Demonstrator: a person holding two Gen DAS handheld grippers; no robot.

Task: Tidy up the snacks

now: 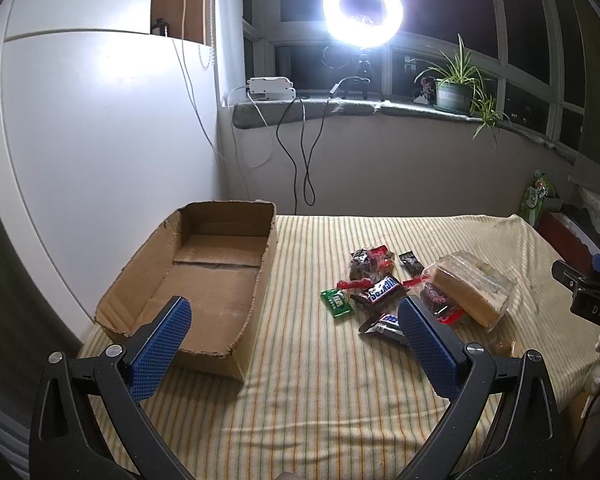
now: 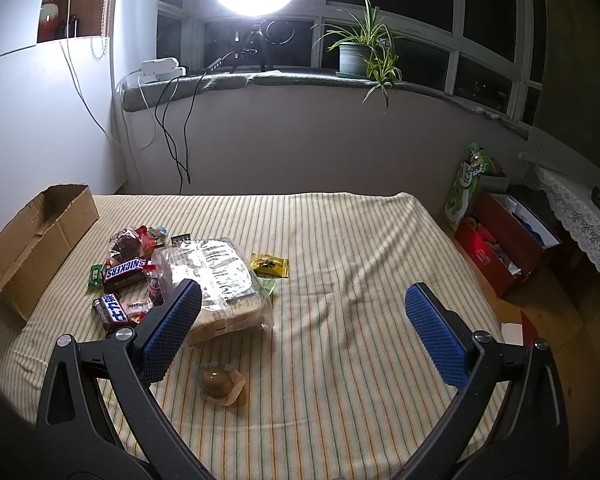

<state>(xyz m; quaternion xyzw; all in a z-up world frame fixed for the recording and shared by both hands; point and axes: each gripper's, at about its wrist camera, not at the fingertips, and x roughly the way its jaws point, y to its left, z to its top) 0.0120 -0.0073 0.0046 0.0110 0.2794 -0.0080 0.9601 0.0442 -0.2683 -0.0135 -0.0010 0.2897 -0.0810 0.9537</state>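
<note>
We note a striped cloth [image 2: 340, 240] covering the table, with an empty cardboard box [image 1: 204, 280] at its left end. Beside it lie the bagged bread [image 2: 220, 280], Snickers bar [image 2: 126, 272], green candy [image 1: 337, 304] and jelly cup [image 2: 220, 386]. Left gripper [image 1: 296, 320] and right gripper [image 2: 304, 308] hover with fingers spread wide, holding nothing.

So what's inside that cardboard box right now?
Nothing that shows: the cardboard box has a bare floor with folded flaps in the left wrist view. The left gripper finger covers a near corner, so that bit is hidden. The snacks lie outside on the cloth.
</note>
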